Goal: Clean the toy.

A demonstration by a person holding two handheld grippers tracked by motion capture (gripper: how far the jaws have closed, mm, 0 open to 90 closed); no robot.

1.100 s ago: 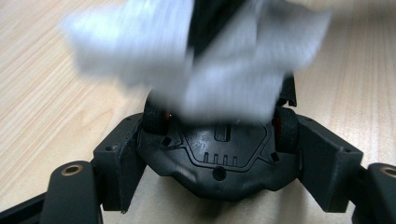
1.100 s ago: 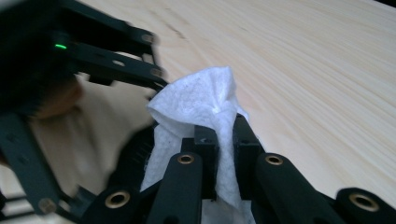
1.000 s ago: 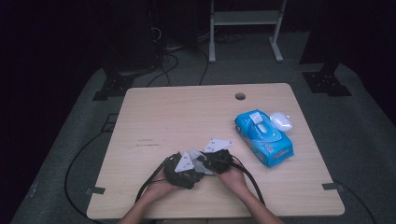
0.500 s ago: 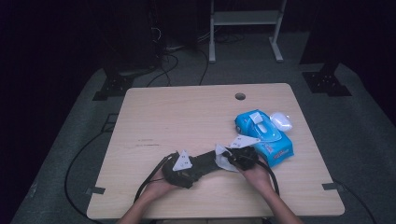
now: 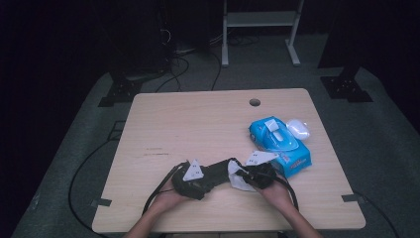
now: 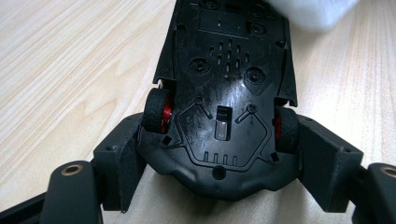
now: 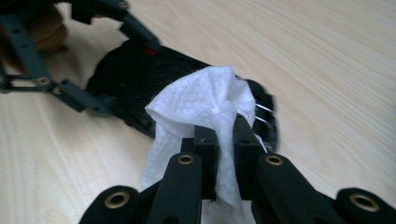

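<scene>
The left hand-held gripper (image 6: 219, 154) is clamped on a black toy car (image 6: 224, 93) — belly up, low over the table (image 5: 198, 124); the right hand-held gripper (image 7: 219, 140) pinches a white wipe (image 7: 205, 100) against the car's end.

So I'm counting two grippers working here, a left gripper (image 5: 218, 174) and a right gripper (image 5: 243, 177), with one black toy car (image 6: 224, 93) and one white wipe (image 7: 205, 100) between them. Also sitting on the one table (image 5: 198, 124): one blue wipes pack (image 5: 282, 144) and one small white case (image 5: 298, 129).
</scene>
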